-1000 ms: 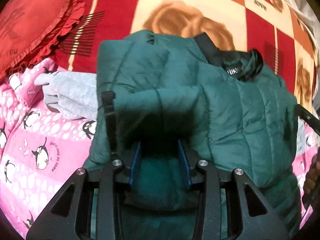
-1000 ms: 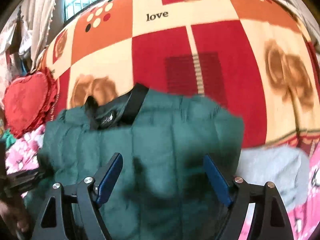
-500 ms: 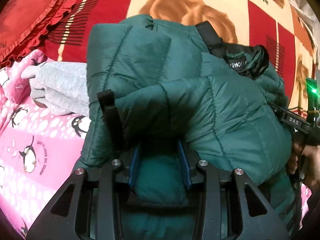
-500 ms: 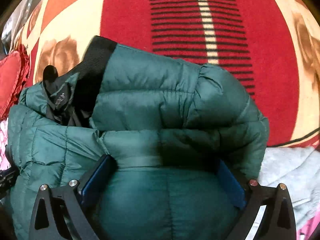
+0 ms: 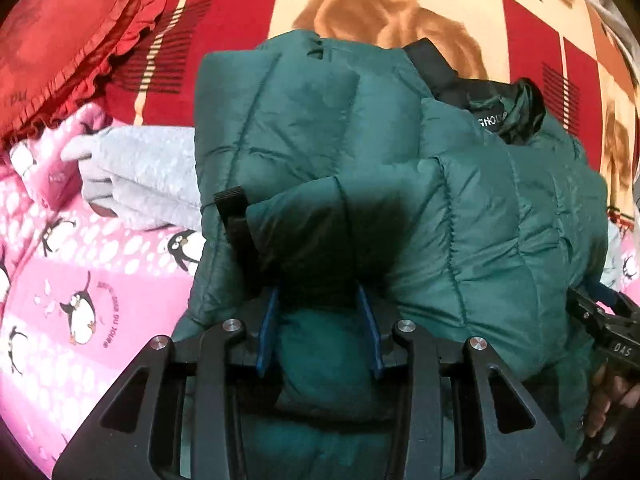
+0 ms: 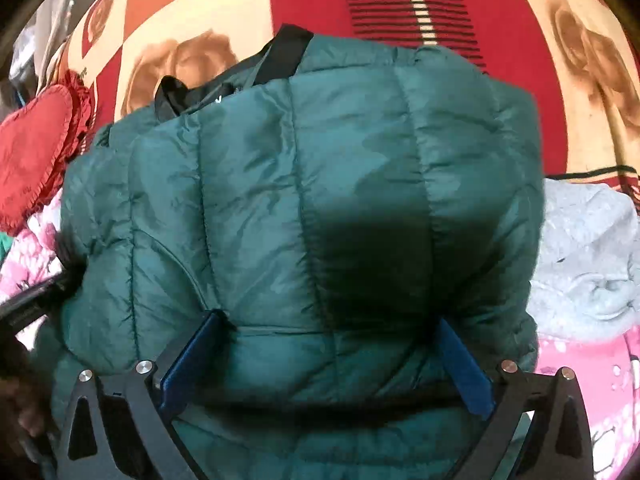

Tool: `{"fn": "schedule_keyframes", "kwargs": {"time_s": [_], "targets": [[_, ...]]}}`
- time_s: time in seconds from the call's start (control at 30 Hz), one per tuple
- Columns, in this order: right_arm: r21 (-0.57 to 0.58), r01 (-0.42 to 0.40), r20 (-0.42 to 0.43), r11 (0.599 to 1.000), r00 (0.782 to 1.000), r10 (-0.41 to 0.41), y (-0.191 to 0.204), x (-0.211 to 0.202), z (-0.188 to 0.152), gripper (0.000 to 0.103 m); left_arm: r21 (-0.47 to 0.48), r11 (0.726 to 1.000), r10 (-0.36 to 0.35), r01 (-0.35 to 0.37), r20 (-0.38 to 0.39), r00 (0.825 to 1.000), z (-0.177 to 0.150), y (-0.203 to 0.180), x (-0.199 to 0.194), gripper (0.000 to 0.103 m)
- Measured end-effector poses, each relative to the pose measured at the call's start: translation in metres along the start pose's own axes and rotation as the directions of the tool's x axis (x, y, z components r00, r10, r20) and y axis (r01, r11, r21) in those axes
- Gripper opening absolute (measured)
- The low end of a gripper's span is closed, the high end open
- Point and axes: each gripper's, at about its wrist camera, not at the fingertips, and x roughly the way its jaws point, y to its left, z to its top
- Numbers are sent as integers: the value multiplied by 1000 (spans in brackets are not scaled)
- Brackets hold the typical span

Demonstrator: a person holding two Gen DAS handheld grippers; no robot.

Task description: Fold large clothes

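A dark green quilted puffer jacket lies bunched on the bed, its black collar at the far side. My left gripper has its jaws narrowed on a thick fold of the jacket's near edge. In the right wrist view the jacket fills the middle, collar at the far left. My right gripper has its jaws spread wide with the jacket's padded edge between them; its fingertips are hidden under the cloth. The right gripper also shows at the left wrist view's right edge.
The bed has a red, orange and cream rose-print blanket. A red heart-shaped ruffled pillow lies at the far left. A grey garment lies under the jacket on a pink penguin-print sheet; it also shows at right.
The jacket's near part has been carried forward over its far part. The right gripper swung down close over the jacket. The left gripper keeps its hold on the fold.
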Motion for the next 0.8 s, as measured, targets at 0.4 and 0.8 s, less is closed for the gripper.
{"fn": "schedule_keyframes", "kwargs": {"time_s": [0.4, 0.8], "targets": [[-12, 6, 23, 1000, 1000, -6, -2, -7, -6, 103, 42, 995, -90, 90, -3, 996, 0, -18, 6, 80], [28, -43, 16, 999, 999, 42, -27, -113, -70, 103, 2, 1000, -12, 12, 27, 1000, -31, 34, -57, 79]]}}
